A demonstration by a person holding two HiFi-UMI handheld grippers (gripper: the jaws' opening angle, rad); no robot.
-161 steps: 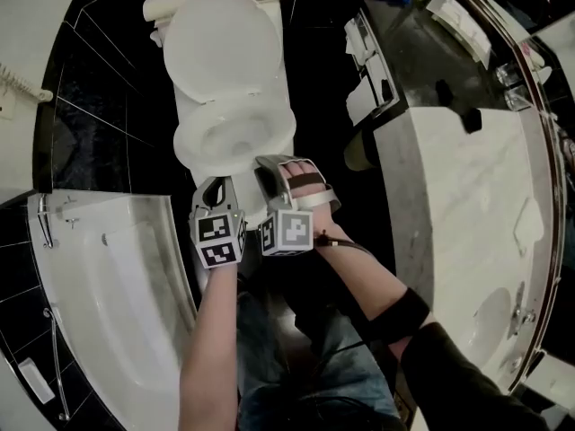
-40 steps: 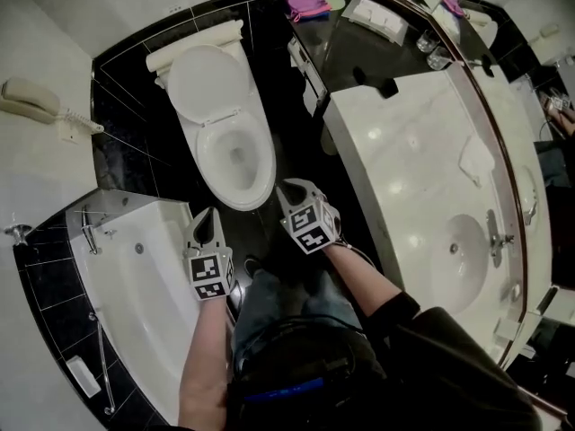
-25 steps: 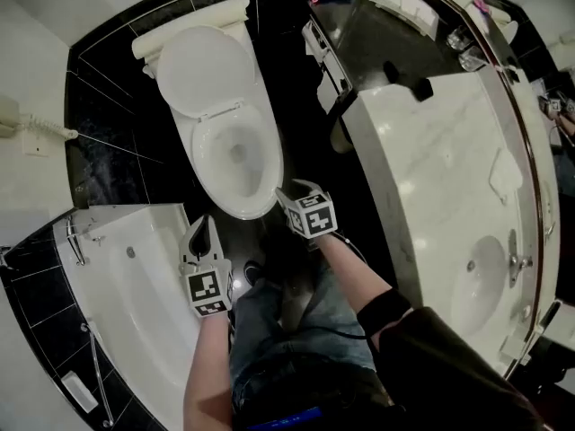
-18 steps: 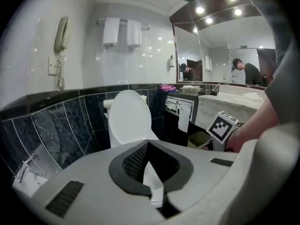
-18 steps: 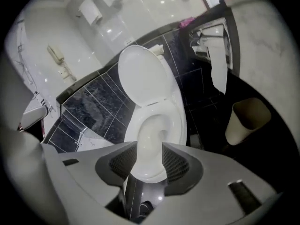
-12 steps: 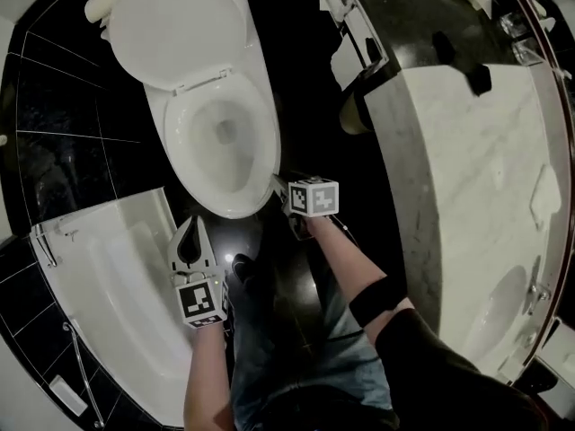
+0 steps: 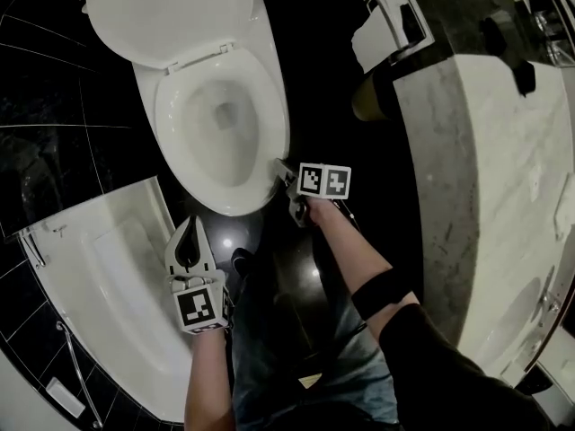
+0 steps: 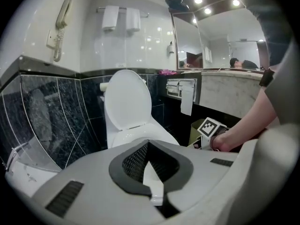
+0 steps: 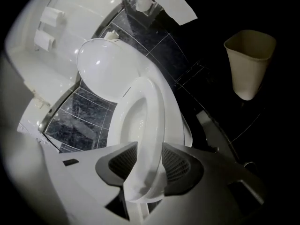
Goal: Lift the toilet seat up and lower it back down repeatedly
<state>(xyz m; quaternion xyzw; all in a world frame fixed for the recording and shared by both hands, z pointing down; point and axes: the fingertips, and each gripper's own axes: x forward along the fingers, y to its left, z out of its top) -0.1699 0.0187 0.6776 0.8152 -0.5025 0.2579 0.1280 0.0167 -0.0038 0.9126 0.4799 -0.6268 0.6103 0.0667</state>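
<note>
**Item:** white glossy oval plastic toilet seat (image 7: 274, 137). It lay down flat on the white ceramic bowl (image 7: 220, 124), an unbroken ring with smooth rounded edges. The matching white lid (image 7: 171, 12) stood raised at the back, clear of the seat.

**Right gripper** (image 9: 149, 156): positioned at the seat's front right rim. Its jaws were set wide, and the edge of the rim ran in between the dark ribbed pads. The rim took up most of the gap, yet no clamp on it could be made out. The marker cube (image 7: 323, 180) sat just beside the bowl's front.

**Left gripper** (image 7: 190, 227): held apart from the toilet, in front of the bowl's left side and near the corner of the white bathtub (image 7: 117, 285). Its jaw tips were together, with nothing between them.

**Surroundings:** glossy black tiled floor (image 7: 314, 70). A pale marble vanity counter (image 7: 503, 151) stood to the right. A cream plastic waste bin (image 9: 251, 62) stood upright on the floor between toilet and counter.
</note>
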